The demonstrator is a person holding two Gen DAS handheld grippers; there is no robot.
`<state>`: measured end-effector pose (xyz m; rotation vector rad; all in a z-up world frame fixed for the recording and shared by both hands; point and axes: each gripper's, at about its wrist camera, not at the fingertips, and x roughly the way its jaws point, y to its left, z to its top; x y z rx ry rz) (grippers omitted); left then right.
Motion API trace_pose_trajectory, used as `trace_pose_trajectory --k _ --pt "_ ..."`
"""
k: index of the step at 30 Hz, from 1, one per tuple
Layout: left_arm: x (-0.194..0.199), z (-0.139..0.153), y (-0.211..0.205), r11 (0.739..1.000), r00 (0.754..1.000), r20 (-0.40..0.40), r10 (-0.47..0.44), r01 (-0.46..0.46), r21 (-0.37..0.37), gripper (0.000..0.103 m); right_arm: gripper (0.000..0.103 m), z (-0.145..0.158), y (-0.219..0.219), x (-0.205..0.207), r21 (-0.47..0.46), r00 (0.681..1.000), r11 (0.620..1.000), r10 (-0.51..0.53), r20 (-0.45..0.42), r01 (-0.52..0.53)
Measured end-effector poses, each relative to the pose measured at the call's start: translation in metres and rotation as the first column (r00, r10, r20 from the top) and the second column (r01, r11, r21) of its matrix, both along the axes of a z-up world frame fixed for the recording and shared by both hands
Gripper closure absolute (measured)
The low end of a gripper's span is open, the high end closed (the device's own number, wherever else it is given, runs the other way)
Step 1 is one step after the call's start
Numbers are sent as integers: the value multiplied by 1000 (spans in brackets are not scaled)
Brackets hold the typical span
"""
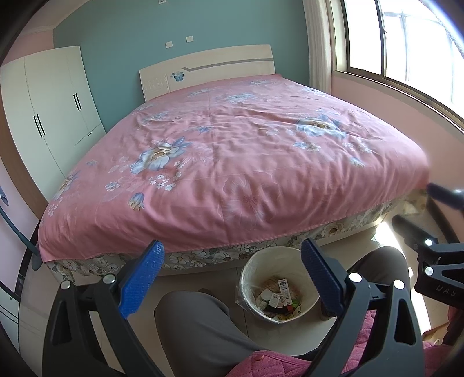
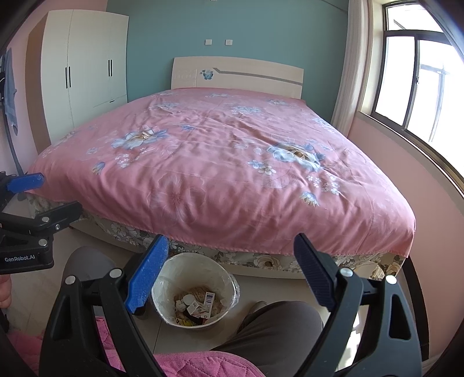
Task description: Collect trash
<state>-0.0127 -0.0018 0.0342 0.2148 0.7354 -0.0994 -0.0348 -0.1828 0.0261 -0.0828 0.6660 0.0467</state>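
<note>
Nearest the lenses, your quilted pink garment (image 2: 185, 362) filled the bottom edge of both views, with your grey-trousered knees (image 1: 197, 324) bent above it. Your left gripper (image 1: 232, 278) stood with its jaws spread wide and nothing between its blue pads (image 1: 142, 278). Your right gripper (image 2: 232, 275) was likewise spread wide and carried nothing; its blue pad (image 2: 148, 275) overlapped the near rim of the bin only in line of sight, and contact could not be confirmed. Each gripper appeared at the edge of the other's view, off to the side.

You had the white wastebasket (image 2: 162, 278) on the tiled floor (image 2: 261, 285) between your knees, just short of the foot of the bed. It was fitted with a clear plastic liner (image 2: 233, 285) folded over the rim. Trash (image 2: 197, 307) lay in the bottom: small white cartons, a white cap, paper scraps and some yellow wrapping. Finer labelling was too small to read.

Beyond it, the bed carried a pink floral bedspread (image 2: 208, 162), lightly creased, over a flowered valance (image 2: 261, 261). You faced a cream headboard (image 2: 237, 74) with a blue butterfly motif against a teal wall (image 2: 232, 26). White wardrobe (image 2: 84, 63) stood at left, window (image 2: 417, 78) at right.
</note>
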Motion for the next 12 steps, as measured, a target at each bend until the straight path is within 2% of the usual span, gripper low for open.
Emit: trace_pose_trajectory --k 12 --pt "0 -6 0 1000 1000 -15 -2 2 -6 6 16 -2 2 0 -1 1000 1000 5 -3 -5"
